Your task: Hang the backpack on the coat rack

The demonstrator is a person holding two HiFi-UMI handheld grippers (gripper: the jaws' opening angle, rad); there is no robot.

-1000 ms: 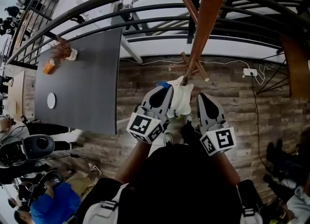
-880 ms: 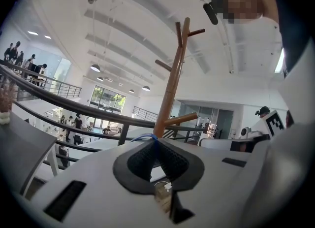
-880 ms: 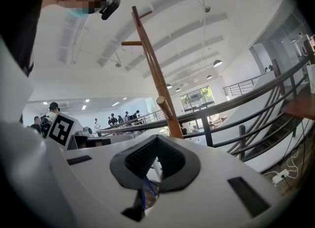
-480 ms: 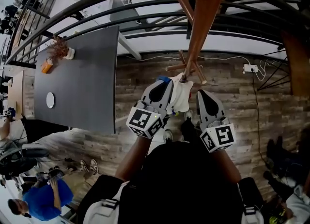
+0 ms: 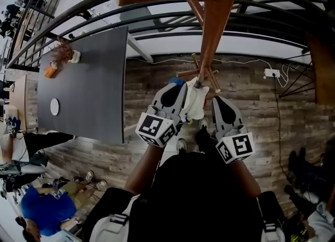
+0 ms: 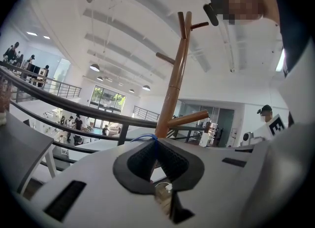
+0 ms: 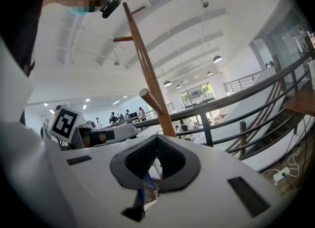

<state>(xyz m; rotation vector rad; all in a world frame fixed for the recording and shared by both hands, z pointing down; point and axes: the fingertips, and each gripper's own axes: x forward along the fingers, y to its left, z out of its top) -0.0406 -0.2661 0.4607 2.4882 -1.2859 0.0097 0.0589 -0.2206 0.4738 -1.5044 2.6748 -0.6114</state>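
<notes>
- Head view: the grey table (image 5: pixel 89 79) is far left. Its edge is well apart from both grippers, so that side is free.
- The left gripper (image 5: pixel 176 85) is squeezed tight on a thin blue loop (image 6: pixel 147 137).
- The backpack (image 5: pixel 196 105) hangs between the grippers, just beside the coat rack (image 5: pixel 212 42). It looks soft and floppy, so hold its straps.
- The right gripper (image 5: pixel 215 101) pinches a blue strap (image 7: pixel 147 185).

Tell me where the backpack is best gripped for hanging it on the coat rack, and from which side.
Probably by the thin blue strap of the backpack, with one gripper coming from each side. The left gripper and the right gripper are shut on it this way, so the strap between them could likely slip over a peg.
</notes>
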